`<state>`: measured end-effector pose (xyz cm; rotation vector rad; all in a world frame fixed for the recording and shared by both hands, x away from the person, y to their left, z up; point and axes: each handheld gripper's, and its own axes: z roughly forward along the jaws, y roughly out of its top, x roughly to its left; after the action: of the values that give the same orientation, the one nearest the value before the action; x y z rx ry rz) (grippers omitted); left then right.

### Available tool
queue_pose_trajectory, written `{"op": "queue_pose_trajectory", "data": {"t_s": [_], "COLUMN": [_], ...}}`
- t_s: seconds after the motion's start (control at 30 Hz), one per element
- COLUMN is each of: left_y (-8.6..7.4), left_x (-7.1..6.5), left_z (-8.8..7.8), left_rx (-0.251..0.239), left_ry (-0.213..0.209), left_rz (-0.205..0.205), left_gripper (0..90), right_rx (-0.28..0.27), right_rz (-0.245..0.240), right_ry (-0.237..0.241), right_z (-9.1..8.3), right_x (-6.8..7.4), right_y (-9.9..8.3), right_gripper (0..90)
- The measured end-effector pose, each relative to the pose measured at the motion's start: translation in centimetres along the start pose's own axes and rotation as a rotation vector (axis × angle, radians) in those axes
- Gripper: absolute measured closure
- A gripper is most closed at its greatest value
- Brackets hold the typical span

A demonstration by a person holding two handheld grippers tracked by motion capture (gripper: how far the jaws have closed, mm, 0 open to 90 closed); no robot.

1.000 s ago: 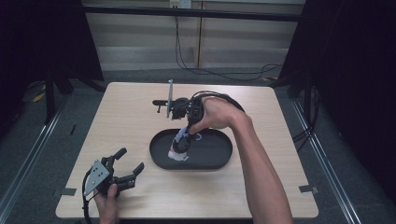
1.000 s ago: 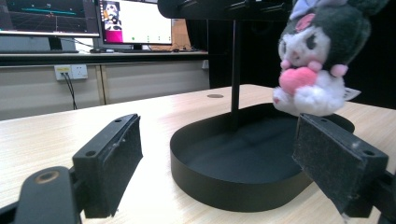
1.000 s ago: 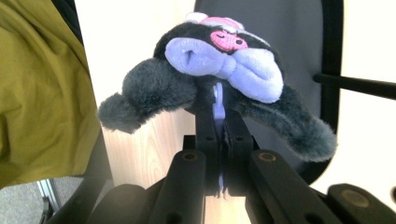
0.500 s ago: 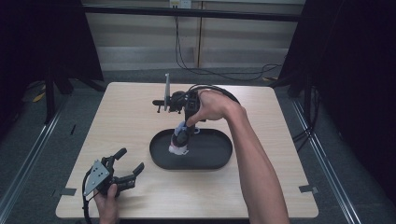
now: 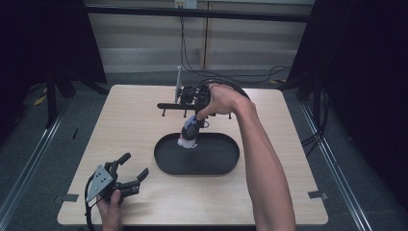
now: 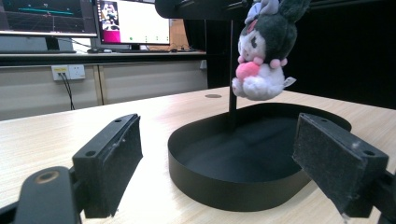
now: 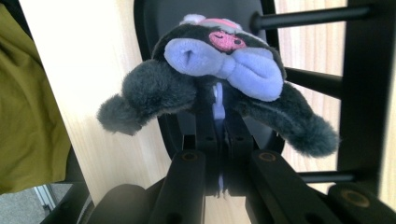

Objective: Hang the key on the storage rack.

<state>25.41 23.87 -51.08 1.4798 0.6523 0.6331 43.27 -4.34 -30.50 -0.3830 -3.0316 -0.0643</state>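
A small plush toy [image 5: 187, 137], dark grey and white with a lilac bow, hangs above the far left rim of a black oval tray [image 5: 216, 166]. My right gripper [image 5: 193, 125] points down at it, shut on a lilac loop at the top of the plush's [image 7: 219, 65] head. In the left gripper view the plush [image 6: 264, 56] dangles clear of the tray [image 6: 210, 182]. My left gripper [image 5: 134, 165] rests near the table's front left corner, open and holding nothing; its pads [image 6: 114, 158] frame the tray.
A black rack [image 5: 185, 103] with horizontal pegs stands just behind the tray; its pegs [image 7: 303, 18] lie close beside the plush. A cable loops near the rack. Monitors [image 6: 84, 18] stand on a bench beyond the table. Bare wood [image 5: 120, 125] lies left of the tray.
My right gripper has lifted the plush from low in the tray and carried it a little toward the rack. The left gripper has stayed still.
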Motion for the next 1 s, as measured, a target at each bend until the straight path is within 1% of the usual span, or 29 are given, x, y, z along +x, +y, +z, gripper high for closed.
{"op": "queue_pose_trajectory", "data": {"t_s": [0.13,0.23,0.37,0.53,0.6,0.67,0.83,1.0], "left_y": [0.0,0.0,0.0,0.0,0.0,0.0,0.0,0.0], "left_x": [0.0,0.0,0.0,0.0,0.0,0.0,0.0,0.0], "left_z": [0.0,0.0,0.0,0.0,0.0,0.0,0.0,0.0], "left_rx": [-0.001,-0.003,-0.001,-0.001,-0.001,-0.002,-0.001,-0.001], "left_ry": [-0.001,0.0,-0.003,-0.002,-0.003,-0.003,-0.005,-0.005], "left_rz": [-0.001,-0.002,0.0,0.0,-0.001,-0.001,-0.001,-0.001], "left_gripper": [15.3,15.3,15.3,15.3,15.3,15.3,15.3,15.3], "right_rx": [0.002,-0.003,0.003,0.005,0.01,0.024,0.02,0.013], "right_rz": [0.002,-0.006,0.004,0.012,0.014,0.002,0.011,0.012], "right_ry": [-0.021,-0.024,-0.017,-0.026,-0.049,-0.053,-0.044,-0.047], "right_z": [-0.5,-0.8,-0.8,-0.9,-1.0,-0.9,-0.8,-0.7], "right_x": [-0.1,-0.2,-0.6,-1.0,-1.0,-0.8,-1.1,-1.5], "right_y": [0.1,0.4,0.5,0.4,0.6,0.8,0.7,0.4], "right_gripper": [87.1,87.1,87.1,86.9,86.9,86.9,86.6,86.6]}}
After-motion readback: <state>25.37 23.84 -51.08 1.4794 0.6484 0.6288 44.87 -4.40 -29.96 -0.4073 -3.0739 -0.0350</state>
